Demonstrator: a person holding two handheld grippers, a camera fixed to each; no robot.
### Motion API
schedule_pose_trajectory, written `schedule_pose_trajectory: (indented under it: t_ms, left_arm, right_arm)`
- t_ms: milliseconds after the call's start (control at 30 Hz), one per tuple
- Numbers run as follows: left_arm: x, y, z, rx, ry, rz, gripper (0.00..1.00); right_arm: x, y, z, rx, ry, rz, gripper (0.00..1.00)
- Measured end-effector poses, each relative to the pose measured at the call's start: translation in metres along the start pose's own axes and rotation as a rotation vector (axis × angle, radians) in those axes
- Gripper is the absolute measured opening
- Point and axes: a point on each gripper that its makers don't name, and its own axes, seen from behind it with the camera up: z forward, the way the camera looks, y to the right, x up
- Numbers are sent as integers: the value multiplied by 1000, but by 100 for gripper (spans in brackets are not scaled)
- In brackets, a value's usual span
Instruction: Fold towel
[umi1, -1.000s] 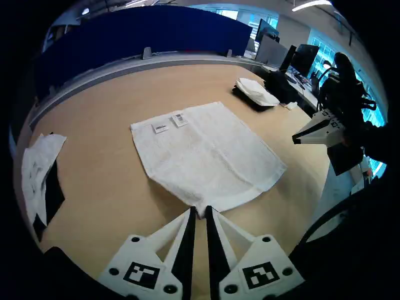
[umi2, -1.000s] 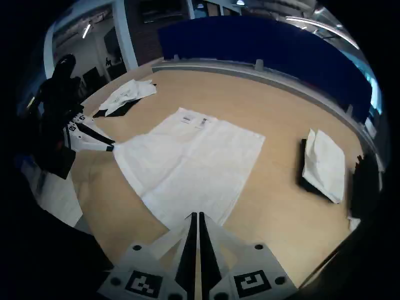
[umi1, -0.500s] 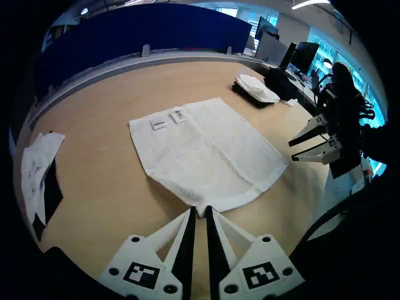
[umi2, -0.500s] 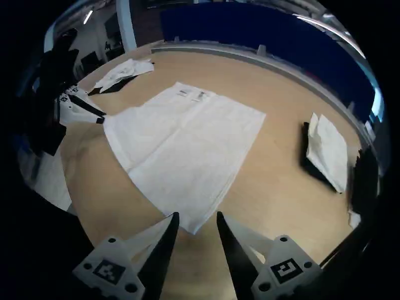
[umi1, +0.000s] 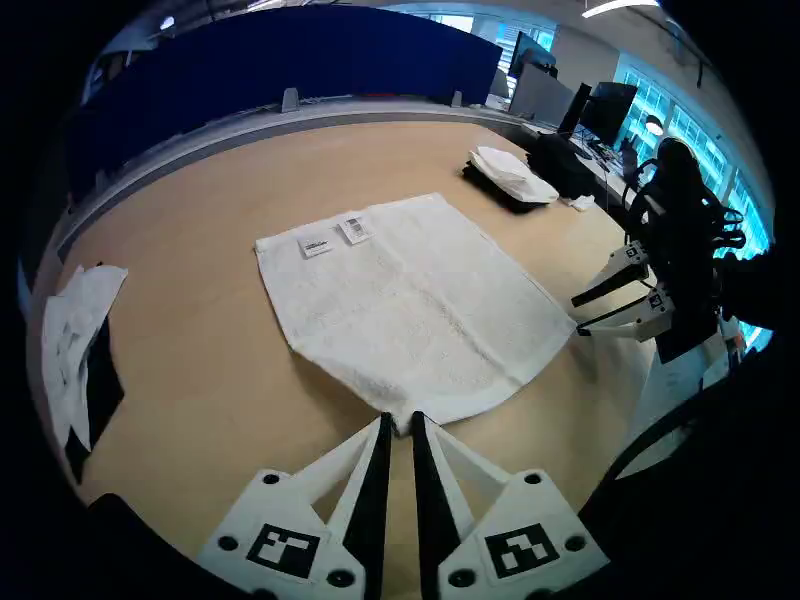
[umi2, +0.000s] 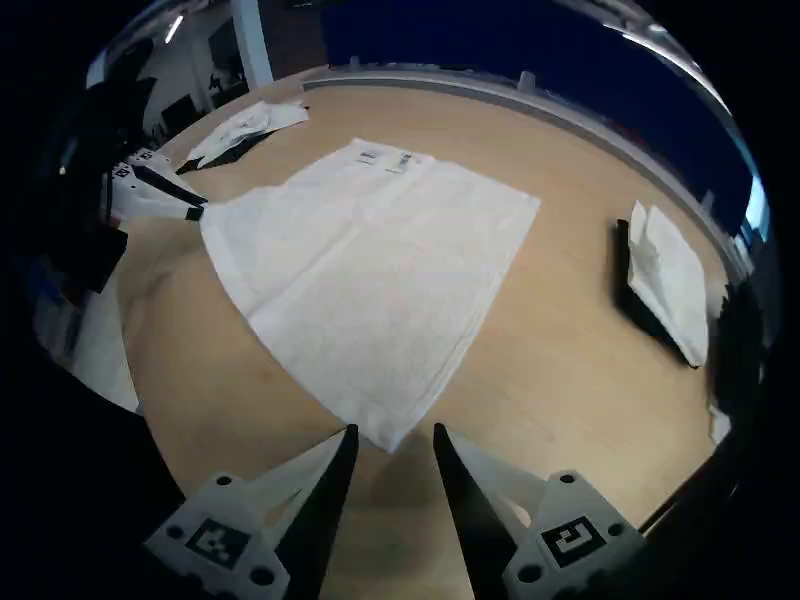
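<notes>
Between left gripper (umi1: 400, 428) fingers (umi1: 376, 470): towel (umi1: 400, 290) corner pinched.

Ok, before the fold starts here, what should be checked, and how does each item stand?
1. Left hand-held gripper pinching a near corner of the towel: ok, fingers closed on the cloth.
2. Right hand-held gripper gripping the other near corner: not ok, jaws open, the corner lies ungripped between the fingers.
3. Towel spread flat on the table: ok.
4. Fold path over the towel free of loose things: ok.
5. Folded cloth apart from the towel: ok.
6. Left grip firm enough to lift: cannot tell.
</notes>
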Motion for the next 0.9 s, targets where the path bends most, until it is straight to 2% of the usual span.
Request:
schedule_pose_trajectory:
  t_ms: [67, 200, 367, 500, 667, 900]
  left_arm:
    - [0, -1, 1, 1, 0, 0, 15]
    - [-1, -1, 0, 1, -1, 3, 15]
    - [0, 0, 1, 1, -1, 4, 15]
    - [-1, 1, 2, 1, -2, 6, 15]
    - [-3, 2, 3, 4, -7, 10, 15]
    - [-7, 1, 3, 10, -10, 9, 15]
  right_arm:
    - [-3, 0, 3, -2, -8, -7, 57]
    - [-7, -1, 7, -6, -26, -25, 48]
    - [-4, 0, 7, -21, -25, -36, 27]
    - [-5, 1, 7, -20, -23, -17, 10]
    - [-5, 0, 5, -9, -14, 15, 5]
    - [-7, -7, 3, 23, -14, 24, 3]
